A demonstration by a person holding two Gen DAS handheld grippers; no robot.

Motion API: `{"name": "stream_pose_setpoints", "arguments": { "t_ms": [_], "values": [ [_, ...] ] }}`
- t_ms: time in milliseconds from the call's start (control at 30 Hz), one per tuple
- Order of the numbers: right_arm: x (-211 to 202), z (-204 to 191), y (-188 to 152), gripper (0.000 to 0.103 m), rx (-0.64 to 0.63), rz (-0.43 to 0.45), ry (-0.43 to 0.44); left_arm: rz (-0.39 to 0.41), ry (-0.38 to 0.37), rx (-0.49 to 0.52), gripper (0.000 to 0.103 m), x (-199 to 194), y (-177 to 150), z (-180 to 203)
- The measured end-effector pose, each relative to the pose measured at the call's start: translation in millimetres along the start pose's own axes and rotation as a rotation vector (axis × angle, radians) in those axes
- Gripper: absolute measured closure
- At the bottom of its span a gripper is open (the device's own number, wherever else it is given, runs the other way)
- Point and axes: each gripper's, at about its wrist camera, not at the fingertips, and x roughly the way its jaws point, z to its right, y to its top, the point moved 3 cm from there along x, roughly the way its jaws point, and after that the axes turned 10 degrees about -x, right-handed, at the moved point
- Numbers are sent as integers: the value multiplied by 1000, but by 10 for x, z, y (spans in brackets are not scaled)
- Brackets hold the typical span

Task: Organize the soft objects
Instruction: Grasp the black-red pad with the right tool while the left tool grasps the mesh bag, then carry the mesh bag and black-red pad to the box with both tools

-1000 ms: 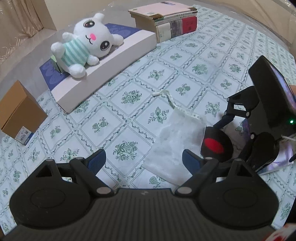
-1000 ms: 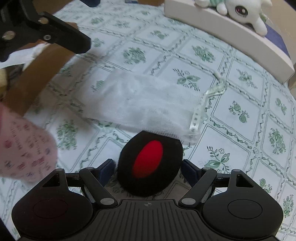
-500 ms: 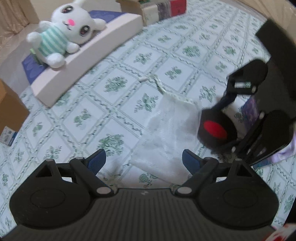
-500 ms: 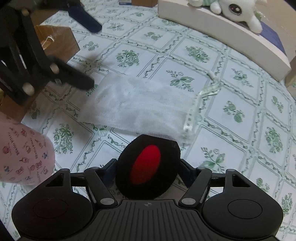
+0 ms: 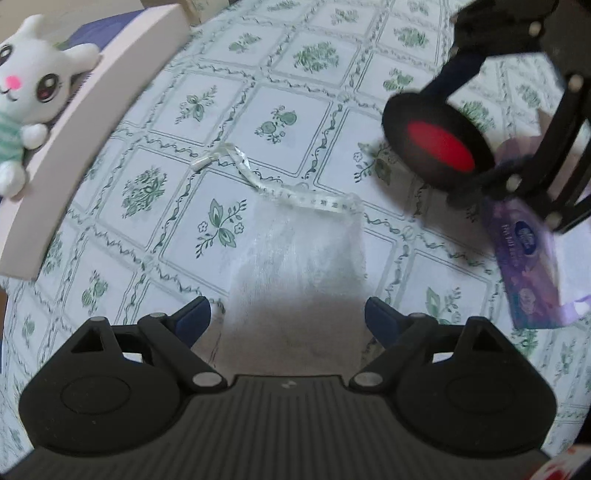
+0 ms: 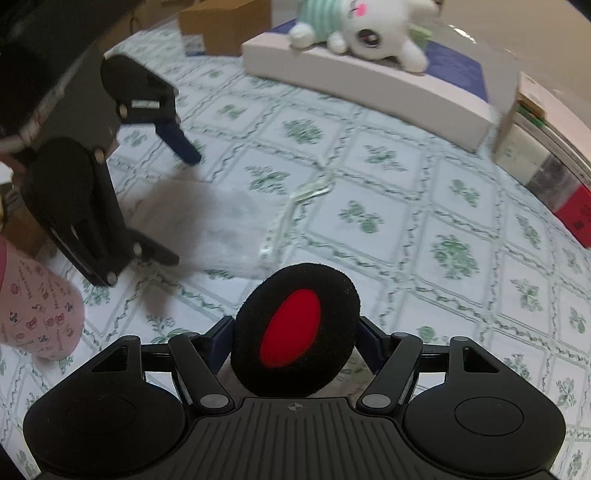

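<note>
A white mesh drawstring pouch (image 5: pixel 303 258) lies flat on the patterned tablecloth; it also shows in the right wrist view (image 6: pixel 218 229). My left gripper (image 5: pixel 288 321) is open, its jaws on either side of the pouch's near end, low over it. My right gripper (image 6: pixel 295 339) is shut on a black round foam pad with a red centre (image 6: pixel 295 328), held above the cloth to the right of the pouch's mouth; the pad also shows in the left wrist view (image 5: pixel 436 144). A white plush rabbit (image 5: pixel 26 99) lies on a white box.
The white box (image 6: pixel 369 85) with the rabbit stands at the back. A stack of books (image 6: pixel 546 166) is at the right, a cardboard box (image 6: pixel 221 26) at the back left. A purple tissue packet (image 5: pixel 524 266) lies by my right gripper.
My left gripper has moved forward and down over the pouch's near end. My right gripper has lifted the foam pad and turned toward the books.
</note>
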Motion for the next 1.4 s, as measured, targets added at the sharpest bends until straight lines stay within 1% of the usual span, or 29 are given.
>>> {"name": "stream_pose_setpoints", "arguments": {
  "t_ms": [167,267,333,400,433,500,533,600,633,667,700,800,967,1100,1200,1400],
  "values": [
    [-5,81,-38,34,19,15,-5,-36,34,16,14,205,80,-21],
    [18,106,-71,34,24,17,2,-46,21,13,15,246,111,-27],
    [22,113,-89,34,26,21,7,-49,6,4,22,239,118,-27],
    [18,117,-108,34,29,27,11,-54,-10,2,36,229,124,-6],
    [15,118,-111,34,29,29,14,-58,-20,2,39,221,122,8],
    [1,122,-120,34,33,35,16,-67,-32,2,54,215,124,43],
    [-2,128,-121,34,35,38,17,-71,-35,3,57,207,125,61],
    [-32,129,-133,34,40,45,18,-79,-35,4,76,183,131,91],
    [-51,126,-140,34,42,49,18,-83,-34,6,81,174,134,109],
    [-70,121,-147,34,43,51,17,-85,-29,6,90,163,137,126],
    [-85,120,-153,34,44,54,16,-89,-22,5,95,152,140,143],
    [-152,118,-159,34,50,62,10,-83,5,11,99,89,148,194],
    [-316,79,-146,34,52,79,-5,-31,51,-33,100,-194,192,251],
    [-543,12,-142,34,54,107,-14,16,92,-69,100,-518,197,330],
    [-766,-71,-151,34,54,131,-28,64,108,-103,100,-777,173,406],
    [-1279,-299,-215,34,61,193,-53,172,135,-164,100,-1385,13,682]
  ]
}}
